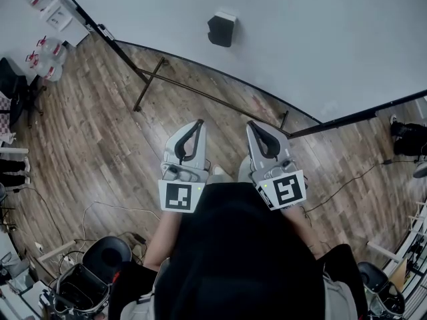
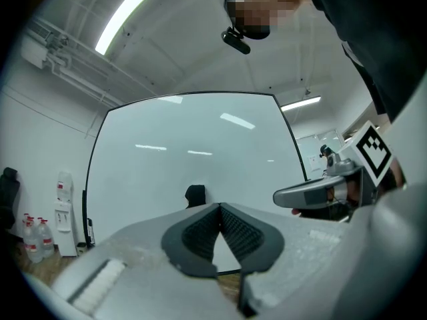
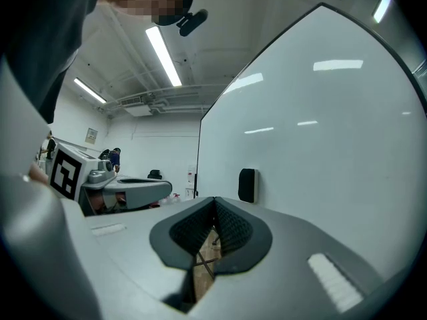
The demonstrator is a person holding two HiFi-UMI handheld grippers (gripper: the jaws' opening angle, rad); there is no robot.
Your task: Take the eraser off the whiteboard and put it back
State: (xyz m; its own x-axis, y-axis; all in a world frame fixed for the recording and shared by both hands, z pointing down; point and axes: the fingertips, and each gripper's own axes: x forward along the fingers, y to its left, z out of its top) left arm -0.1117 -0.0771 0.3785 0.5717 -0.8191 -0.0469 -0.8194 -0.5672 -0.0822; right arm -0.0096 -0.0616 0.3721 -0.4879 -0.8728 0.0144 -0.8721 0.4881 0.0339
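A black eraser (image 1: 221,29) with a pale back clings to the whiteboard (image 1: 320,39), well ahead of both grippers. In the left gripper view the eraser (image 2: 195,195) shows just above and left of the jaw tips; in the right gripper view the eraser (image 3: 247,185) sits on the board to the right of the tips. My left gripper (image 1: 199,123) and right gripper (image 1: 252,125) are held side by side, level, pointing at the board. On both, the jaws meet at the tips with nothing between them. Each gripper view also catches the other gripper beside it.
The whiteboard's metal stand (image 1: 148,85) and floor bar run across the wood floor in front of me. Water bottles (image 1: 43,62) stand at the far left, a water dispenser (image 2: 63,212) beside the board. Cables (image 1: 100,209) and black chairs (image 1: 100,259) lie near my feet.
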